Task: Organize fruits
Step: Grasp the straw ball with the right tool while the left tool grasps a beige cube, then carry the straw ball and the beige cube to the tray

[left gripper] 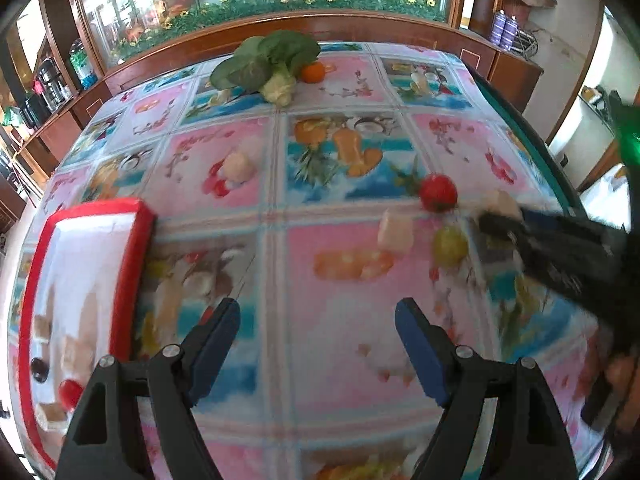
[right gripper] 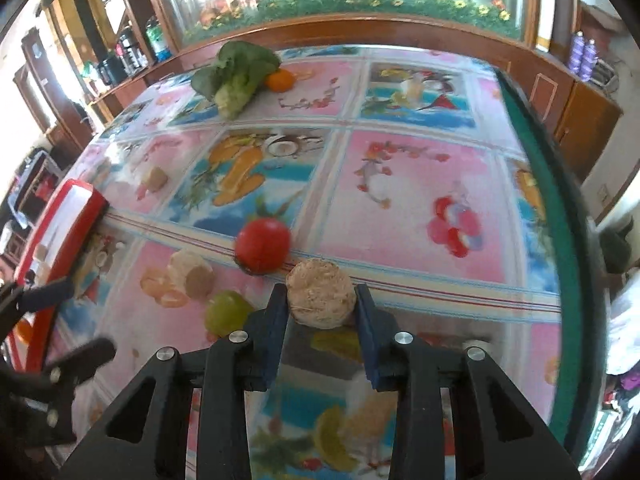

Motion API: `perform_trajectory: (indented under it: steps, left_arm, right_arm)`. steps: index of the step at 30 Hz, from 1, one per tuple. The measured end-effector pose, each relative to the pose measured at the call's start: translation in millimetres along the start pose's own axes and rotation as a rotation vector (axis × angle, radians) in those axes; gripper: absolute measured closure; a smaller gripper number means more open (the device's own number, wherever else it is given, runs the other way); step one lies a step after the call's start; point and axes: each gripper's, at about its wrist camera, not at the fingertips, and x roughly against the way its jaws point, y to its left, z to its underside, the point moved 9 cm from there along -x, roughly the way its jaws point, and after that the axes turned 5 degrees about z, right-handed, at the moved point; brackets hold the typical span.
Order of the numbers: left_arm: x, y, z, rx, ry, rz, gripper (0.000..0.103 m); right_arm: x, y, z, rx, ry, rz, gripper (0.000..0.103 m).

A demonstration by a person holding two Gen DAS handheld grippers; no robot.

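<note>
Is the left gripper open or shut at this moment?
Open. In the left wrist view the left gripper has its blue pads spread wide over the patterned tablecloth, holding nothing.

The tray point(left gripper: 138, 248) sits at the table's point(right gripper: 420, 208) left edge, with several small pieces lying in it. To its right lie a tomato point(right gripper: 263, 245), a grape point(right gripper: 226, 312) nearer the viewer, and a cut chunk point(right gripper: 191, 273) between tray and tomato. Just right of the grape, a round chunk point(right gripper: 321, 294) sits between the right gripper's point(right gripper: 322, 308) fingers. At the far edge, a leafy vegetable point(left gripper: 269, 65) lies just left of an orange point(left gripper: 313, 72).
</note>
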Motion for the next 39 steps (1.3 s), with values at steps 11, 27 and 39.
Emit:
perform_trajectory:
  steps: [11,27,39]
  left_arm:
    - [-34.6,-22.7,-26.3,0.022,0.013,0.039,0.021]
    - [-27.8,-14.2,-18.3,0.027,-0.026,0.131,0.077]
    - [27.3,4.9,55.1,-0.026,-0.024,0.153,0.077]
  right_arm:
    - [26.6,-21.6,25.9,-0.057,-0.006,-0.053,0.071]
    - [37.0,-13.6,35.5,-0.064,-0.015,-0.048,0.071]
    - [70.8,18.6,71.2,-0.029,-0.032,-0.012,0.071]
